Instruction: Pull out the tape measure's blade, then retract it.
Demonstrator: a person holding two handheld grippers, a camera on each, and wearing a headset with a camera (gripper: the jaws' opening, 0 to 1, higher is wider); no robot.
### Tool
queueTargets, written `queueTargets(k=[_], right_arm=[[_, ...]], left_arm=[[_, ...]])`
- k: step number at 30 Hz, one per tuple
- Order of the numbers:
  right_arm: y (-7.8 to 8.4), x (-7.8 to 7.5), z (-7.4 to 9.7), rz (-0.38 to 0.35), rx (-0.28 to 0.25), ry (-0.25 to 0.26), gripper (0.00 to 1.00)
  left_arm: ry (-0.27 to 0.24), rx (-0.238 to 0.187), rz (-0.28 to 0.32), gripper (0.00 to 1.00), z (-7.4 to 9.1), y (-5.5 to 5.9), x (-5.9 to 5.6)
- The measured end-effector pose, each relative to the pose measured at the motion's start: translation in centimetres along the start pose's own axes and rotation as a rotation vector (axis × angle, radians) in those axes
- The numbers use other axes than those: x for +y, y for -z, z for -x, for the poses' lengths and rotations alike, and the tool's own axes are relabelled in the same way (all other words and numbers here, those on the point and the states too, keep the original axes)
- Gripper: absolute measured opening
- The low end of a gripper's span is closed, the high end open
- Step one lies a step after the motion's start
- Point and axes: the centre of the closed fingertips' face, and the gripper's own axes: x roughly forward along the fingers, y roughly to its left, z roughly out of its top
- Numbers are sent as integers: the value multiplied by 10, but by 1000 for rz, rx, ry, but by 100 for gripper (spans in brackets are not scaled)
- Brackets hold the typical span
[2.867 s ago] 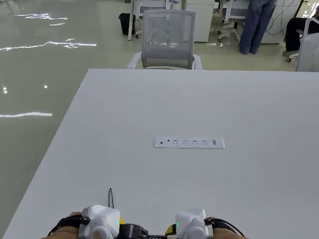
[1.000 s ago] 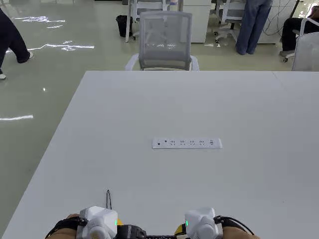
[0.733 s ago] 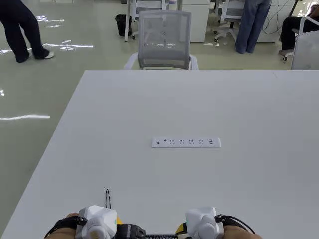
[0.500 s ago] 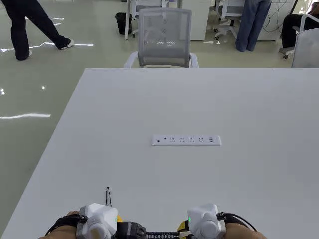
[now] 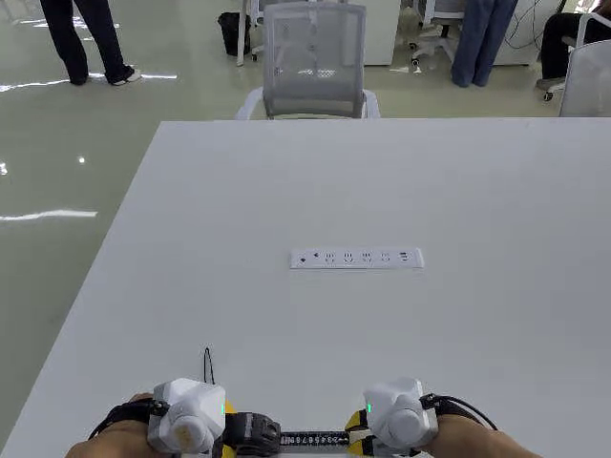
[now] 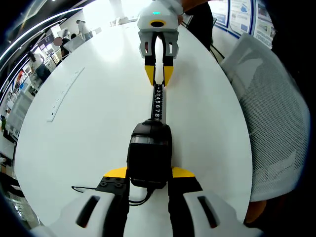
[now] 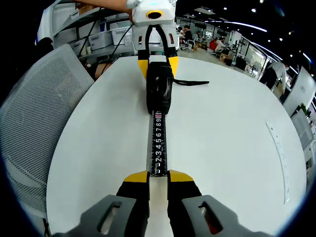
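Head view: white table [image 5: 191, 239], with a white power strip [image 5: 356, 258] lying flat mid-table. A grey mesh chair [image 5: 313, 57] stands at the far edge, and people stand on the floor behind it. Both grippers are at the near edge, pointing at each other. The left gripper [image 5: 229, 434] has its jaws closed on the black tape measure [image 5: 252, 433]. The right gripper [image 5: 355, 434] has its jaws pinched on the end of the blade [image 5: 313, 440]. A short length of blade is out, running straight between the two grippers just above the table. A thin black strap [image 5: 208, 367] loops out from the tape measure onto the table.

Left gripper view: the yellow jaw tips clamp the tape measure [image 6: 150, 153] from both sides, and the strap [image 6: 96, 189] trails off to the left. The blade [image 6: 158, 101] runs straight ahead with its numbers visible, and its far end sits between the right gripper's [image 6: 158, 75] closed tips. The power strip [image 6: 64, 94] is well off to the left.

Right gripper view: the yellow tips are closed on the blade end [image 7: 158, 170]. The blade leads ahead to the tape measure [image 7: 159, 91], held in the left gripper [image 7: 158, 61]. The strap [image 7: 190, 82] lies to the right of the tape measure, the power strip [image 7: 279, 158] is at far right, and a mesh chair back [image 7: 34, 123] is at left.
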Motion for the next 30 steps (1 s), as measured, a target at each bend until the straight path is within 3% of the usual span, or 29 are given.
queueTargets(k=[30], right_arm=[[12,2,11,-8,13,1,11]], left_arm=[[0,4,-1,25,0,0,0]])
